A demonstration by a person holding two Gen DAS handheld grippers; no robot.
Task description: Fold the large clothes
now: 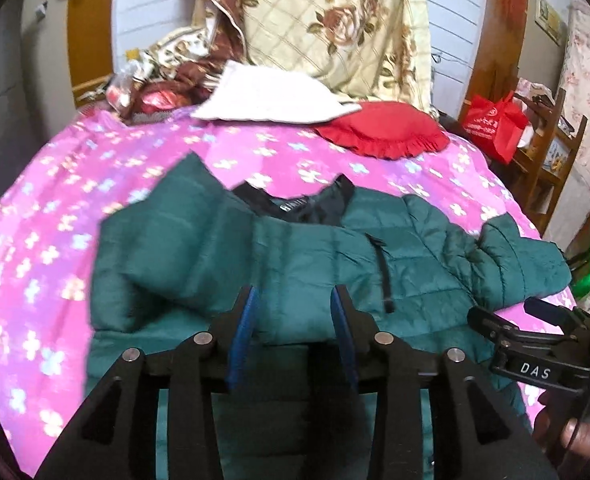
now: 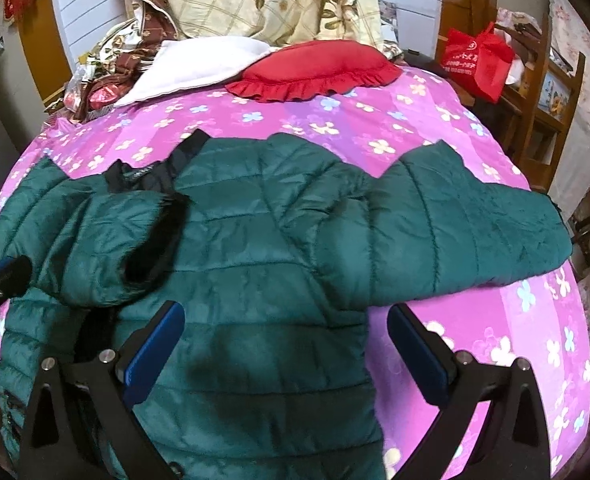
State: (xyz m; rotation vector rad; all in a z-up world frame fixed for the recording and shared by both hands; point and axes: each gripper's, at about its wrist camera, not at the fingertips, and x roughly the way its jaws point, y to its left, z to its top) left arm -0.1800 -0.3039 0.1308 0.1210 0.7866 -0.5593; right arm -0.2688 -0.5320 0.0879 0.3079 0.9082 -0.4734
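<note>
A dark green quilted jacket (image 1: 223,252) lies on the pink flowered bed cover (image 1: 39,216), collar away from me. Its left sleeve is folded across the chest, black fur cuff (image 2: 163,240) up. Its right sleeve (image 2: 455,232) stretches out to the right. My left gripper (image 1: 293,300) hovers over the jacket's middle, blue pads parted with green fabric between them; whether it grips is unclear. My right gripper (image 2: 287,320) is open wide above the jacket's right side, one finger over fabric, the other over the cover (image 2: 475,320). The right gripper also shows in the left wrist view (image 1: 535,320).
A red frilled cushion (image 2: 315,68), a white folded cloth (image 2: 183,64) and a heap of floral bedding (image 1: 327,28) lie at the bed's far end. A wooden shelf with a red bag (image 2: 479,60) stands at the right.
</note>
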